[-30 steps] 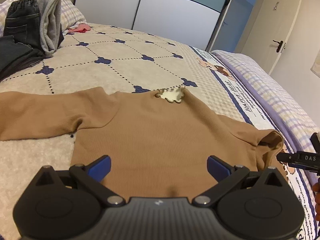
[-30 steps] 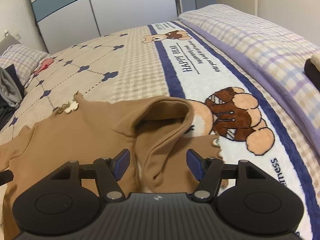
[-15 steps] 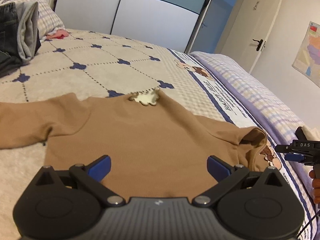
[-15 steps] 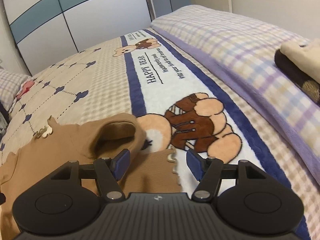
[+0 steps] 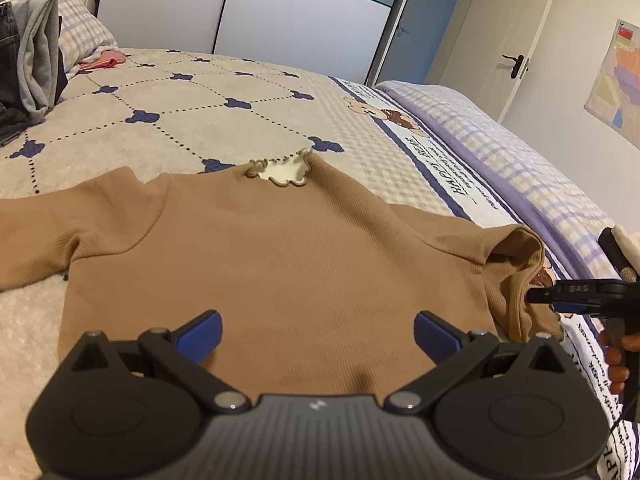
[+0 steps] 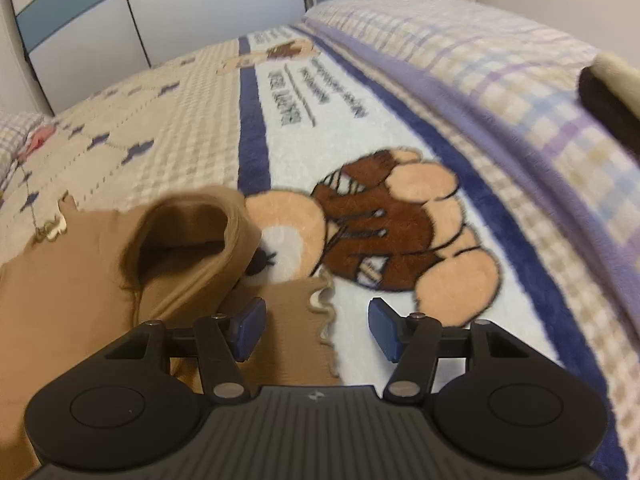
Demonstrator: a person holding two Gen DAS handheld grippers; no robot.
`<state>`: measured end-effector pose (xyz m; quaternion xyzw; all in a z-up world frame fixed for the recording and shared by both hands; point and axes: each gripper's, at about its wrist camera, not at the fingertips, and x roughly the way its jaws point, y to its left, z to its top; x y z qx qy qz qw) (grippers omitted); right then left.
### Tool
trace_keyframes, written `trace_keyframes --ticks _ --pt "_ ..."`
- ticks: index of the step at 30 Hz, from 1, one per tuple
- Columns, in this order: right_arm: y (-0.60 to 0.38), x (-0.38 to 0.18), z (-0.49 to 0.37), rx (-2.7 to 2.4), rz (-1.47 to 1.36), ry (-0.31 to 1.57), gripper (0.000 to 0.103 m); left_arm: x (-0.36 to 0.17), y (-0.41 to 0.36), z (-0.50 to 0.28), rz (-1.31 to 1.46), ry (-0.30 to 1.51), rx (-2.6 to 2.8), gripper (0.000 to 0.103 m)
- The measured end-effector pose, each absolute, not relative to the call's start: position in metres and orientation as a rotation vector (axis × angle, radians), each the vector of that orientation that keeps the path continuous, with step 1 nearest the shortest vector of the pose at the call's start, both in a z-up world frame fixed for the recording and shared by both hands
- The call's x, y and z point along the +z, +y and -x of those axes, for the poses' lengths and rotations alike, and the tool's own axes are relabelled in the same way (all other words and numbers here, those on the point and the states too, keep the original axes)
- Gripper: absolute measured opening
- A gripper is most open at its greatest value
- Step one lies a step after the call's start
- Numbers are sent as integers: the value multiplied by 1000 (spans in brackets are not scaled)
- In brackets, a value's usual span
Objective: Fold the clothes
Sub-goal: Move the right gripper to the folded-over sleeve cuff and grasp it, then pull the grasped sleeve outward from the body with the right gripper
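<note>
The tan ribbed sweater (image 5: 280,272) lay flat at frame centre on the bedspread (image 5: 200,120). Both the left gripper (image 5: 318,334) and right gripper (image 6: 316,326) stood wide, empty. The right should probably pinch the scalloped cuff (image 6: 316,308) squarely, then carry the bunched sleeve (image 6: 188,248) inward

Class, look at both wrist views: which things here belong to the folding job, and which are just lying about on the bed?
Part of the job:
- brown top, spread flat
- its bunched sleeve
- left hand-held gripper, open
- right hand-held gripper, open

Just lying about:
- grey garment by the pillow
- pink cloth
- bear blanket
</note>
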<state>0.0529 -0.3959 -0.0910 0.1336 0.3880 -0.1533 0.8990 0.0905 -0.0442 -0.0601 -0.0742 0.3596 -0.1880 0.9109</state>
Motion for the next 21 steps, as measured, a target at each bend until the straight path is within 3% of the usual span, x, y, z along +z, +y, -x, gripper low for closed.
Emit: trace_keyframes --ticks 2,3,5,21 --pt "-388 -97 -57 -318 -231 798 53 -62 -46 -91 147 745 -392 103" --pt "-385 -98 -58 -311 -211 791 34 -62 -46 -91 144 747 -394 103" --pt "-379 -98 -61 -290 -185 781 9 -64 -48 -91 138 750 -395 103" --pt "-417 -16 -70 -511 9 565 8 -66 -48 -94 146 769 -425 103"
